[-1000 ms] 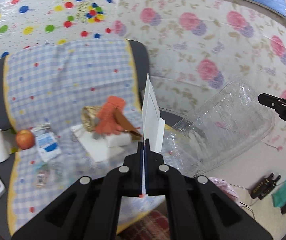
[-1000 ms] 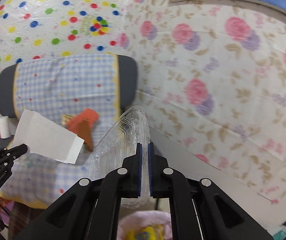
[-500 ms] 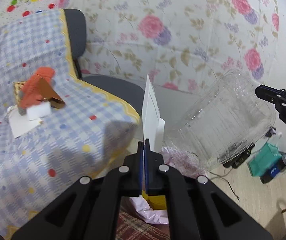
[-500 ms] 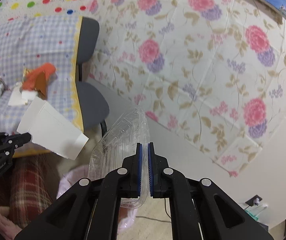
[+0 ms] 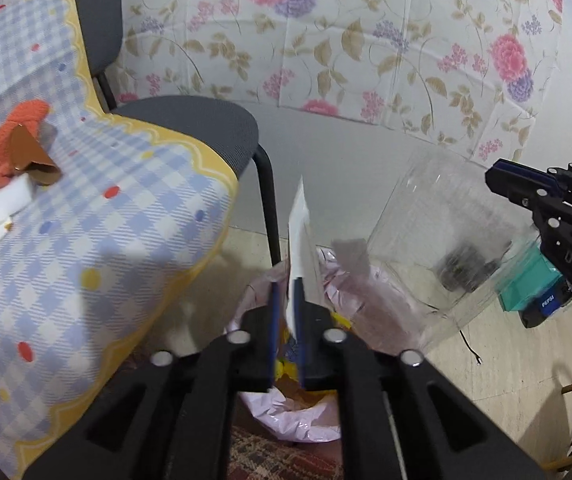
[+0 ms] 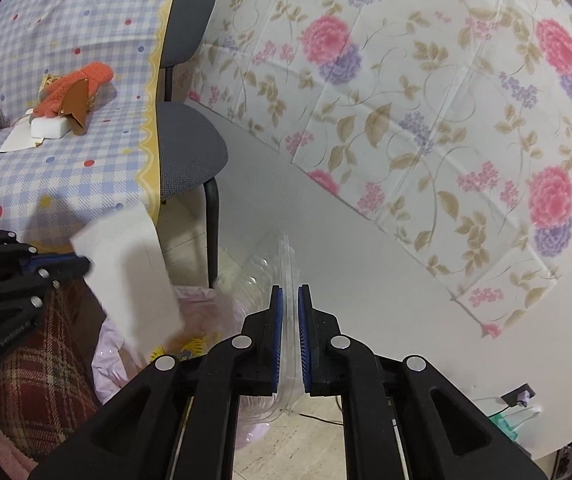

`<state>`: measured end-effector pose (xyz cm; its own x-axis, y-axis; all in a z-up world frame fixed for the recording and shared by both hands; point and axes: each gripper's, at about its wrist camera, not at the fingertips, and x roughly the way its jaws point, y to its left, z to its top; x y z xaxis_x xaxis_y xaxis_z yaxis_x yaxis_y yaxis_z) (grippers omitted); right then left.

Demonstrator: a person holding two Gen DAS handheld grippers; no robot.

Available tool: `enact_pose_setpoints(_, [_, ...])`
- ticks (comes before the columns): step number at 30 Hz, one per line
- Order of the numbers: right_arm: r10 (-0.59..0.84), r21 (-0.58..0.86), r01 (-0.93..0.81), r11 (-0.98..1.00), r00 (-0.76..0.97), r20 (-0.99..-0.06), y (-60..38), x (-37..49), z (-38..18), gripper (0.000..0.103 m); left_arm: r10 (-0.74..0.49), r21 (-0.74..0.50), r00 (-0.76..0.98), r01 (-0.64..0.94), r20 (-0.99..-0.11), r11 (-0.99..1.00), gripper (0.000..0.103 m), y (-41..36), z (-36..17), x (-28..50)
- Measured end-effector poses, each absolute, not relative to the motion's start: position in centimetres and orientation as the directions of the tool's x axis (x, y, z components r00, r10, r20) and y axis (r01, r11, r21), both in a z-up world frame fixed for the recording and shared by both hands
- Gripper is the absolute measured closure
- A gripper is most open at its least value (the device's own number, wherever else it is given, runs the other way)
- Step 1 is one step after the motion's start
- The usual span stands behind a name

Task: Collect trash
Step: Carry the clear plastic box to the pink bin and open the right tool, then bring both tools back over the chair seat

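My left gripper (image 5: 287, 292) has its jaws parted, with a white paper card (image 5: 298, 240) loose between them, over a pink trash bag (image 5: 305, 412) on the floor. The card is blurred in the right wrist view (image 6: 130, 276). My right gripper (image 6: 290, 300) has its jaws slightly parted around the rim of a clear plastic container (image 6: 282, 264), which shows large and blurred in the left wrist view (image 5: 445, 240), above the bag (image 6: 110, 364). The right gripper also shows at the right edge (image 5: 497, 178).
A table with a blue checked cloth (image 5: 66, 240) holds an orange knitted item (image 5: 2, 128), a white block (image 6: 50, 128) and paper. A grey chair (image 5: 190, 120) stands by the floral wall. A teal box (image 5: 525, 280) sits on the floor.
Both grippers swung further right and down over the pink bag. Both pairs of jaws have parted; the card and the container are slipping and blurred.
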<state>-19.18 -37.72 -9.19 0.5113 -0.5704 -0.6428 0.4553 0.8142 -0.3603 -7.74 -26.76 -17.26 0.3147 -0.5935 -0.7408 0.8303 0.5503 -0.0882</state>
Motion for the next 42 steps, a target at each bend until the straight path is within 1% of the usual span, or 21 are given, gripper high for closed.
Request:
enact_pose_setpoints(1, [-0.57, -0.357, 0.46, 0.813, 0.505, -0.648, -37.9, -18.9, -9.6, 0.082, -0.588, -0.088, 0.317, 0.826, -0.744, 0.557, 0.074, -26.8, -17.6, -7.5])
enact_pose_setpoints(2, [-0.557, -0.338, 0.461, 0.821, 0.51, -0.656, -38.0, -18.7, -9.9, 0.075, -0.582, -0.087, 0.325, 0.818, -0.745, 0.568, 0.063, -26.7, -17.8, -7.3])
enact_pose_setpoints(3, [-0.546, -0.324, 0.46, 0.827, 0.515, -0.661, -38.0, -18.7, -9.9, 0.072, -0.582, -0.091, 0.329, 0.812, -0.744, 0.576, 0.063, -26.3, -17.8, -7.1])
enact_pose_setpoints(6, [-0.533, -0.299, 0.465, 0.833, 0.532, -0.658, -38.1, -18.8, -9.5, 0.072, -0.57, -0.078, 0.363, 0.792, -0.737, 0.606, 0.06, -24.8, -17.4, -6.6])
enact_pose_setpoints(13, [-0.47, -0.175, 0.471, 0.865, 0.639, -0.609, -37.4, -18.6, -5.8, 0.072, -0.53, -0.063, 0.479, 0.697, -0.7, 0.714, 0.059, -20.1, -14.7, -4.8])
enact_pose_setpoints(17, [-0.372, -0.073, 0.408, 0.91, 0.727, -0.577, -36.1, -17.3, -4.2, 0.072, -0.512, -0.076, 0.522, 0.646, -0.682, 0.759, 0.059, -17.6, -13.2, -3.8])
enact_pose_setpoints(19, [-0.312, -0.02, 0.367, 0.93, 0.759, -0.572, -35.6, -16.3, -3.8, 0.072, -0.486, -0.063, 0.558, 0.612, -0.673, 0.789, 0.059, -16.0, -12.4, -3.2])
enact_pose_setpoints(21, [-0.251, 0.013, 0.316, 0.949, 0.778, -0.576, -34.6, -14.5, -3.7, 0.072, -0.468, -0.06, 0.583, 0.583, -0.664, 0.81, 0.055, -14.7, -11.8, -2.8])
enact_pose_setpoints(24, [-0.202, 0.022, 0.264, 0.964, 0.785, -0.586, -32.9, -12.0, -3.8, 0.071, -0.43, -0.06, 0.622, 0.524, -0.654, 0.849, 0.052, -12.0, -10.9, -1.8])
enact_pose_setpoints(25, [-0.186, 0.023, 0.246, 0.969, 0.786, -0.589, -32.3, -11.2, -3.9, 0.07, -0.41, -0.055, 0.641, 0.498, -0.649, 0.865, 0.051, -10.9, -10.6, -1.4])
enact_pose_setpoints(27, [-0.154, 0.022, 0.207, 0.978, 0.792, -0.59, -30.9, -9.4, -4.0, 0.064, -0.37, -0.043, 0.669, 0.452, -0.644, 0.891, 0.046, -9.2, -10.3, -0.8])
enact_pose_setpoints(32, [-0.084, 0.02, 0.118, 0.993, 0.804, -0.589, -27.5, -5.7, -4.2, 0.062, -0.264, -0.032, 0.718, 0.32, -0.644, 0.947, 0.038, -4.4, -10.2, 1.3])
enact_pose_setpoints(34, [-0.065, 0.014, 0.091, 0.996, 0.808, -0.585, -26.4, -4.6, -4.2, 0.056, -0.216, -0.015, 0.736, 0.269, -0.641, 0.963, 0.032, -2.7, -10.3, 2.0])
enact_pose_setpoints(35, [-0.056, 0.009, 0.076, 0.997, 0.81, -0.583, -25.8, -4.0, -4.2, 0.05, -0.203, -0.013, 0.741, 0.254, -0.64, 0.967, 0.026, -2.1, -10.4, 2.2])
enact_pose_setpoints(36, [-0.051, 0.005, 0.067, 0.998, 0.812, -0.581, -25.3, -3.5, -4.3, 0.048, -0.189, -0.011, 0.746, 0.237, -0.639, 0.971, 0.019, -1.5, -10.5, 2.5])
enact_pose_setpoints(38, [-0.039, -0.002, 0.046, 0.999, 0.812, -0.582, -24.4, -2.5, -4.5, 0.046, -0.169, -0.016, 0.752, 0.207, -0.637, 0.978, 0.016, 0.0, -10.7, 3.0])
enact_pose_setpoints(39, [-0.033, -0.005, 0.037, 0.999, 0.81, -0.586, -24.0, -2.0, -4.6, 0.04, -0.159, -0.015, 0.754, 0.194, -0.638, 0.981, 0.013, 0.4, -10.9, 3.4])
enact_pose_setpoints(40, [-0.028, -0.006, 0.03, 1.0, 0.807, -0.589, -23.6, -1.5, -4.8, 0.037, -0.144, -0.012, 0.754, 0.177, -0.641, 0.984, 0.012, 1.1, -11.1, 3.8])
enact_pose_setpoints(42, [-0.021, -0.009, 0.019, 1.0, 0.803, -0.595, -23.1, -0.8, -5.2, 0.037, -0.124, -0.011, 0.75, 0.154, -0.65, 0.988, 0.011, 1.9, -11.5, 4.5])
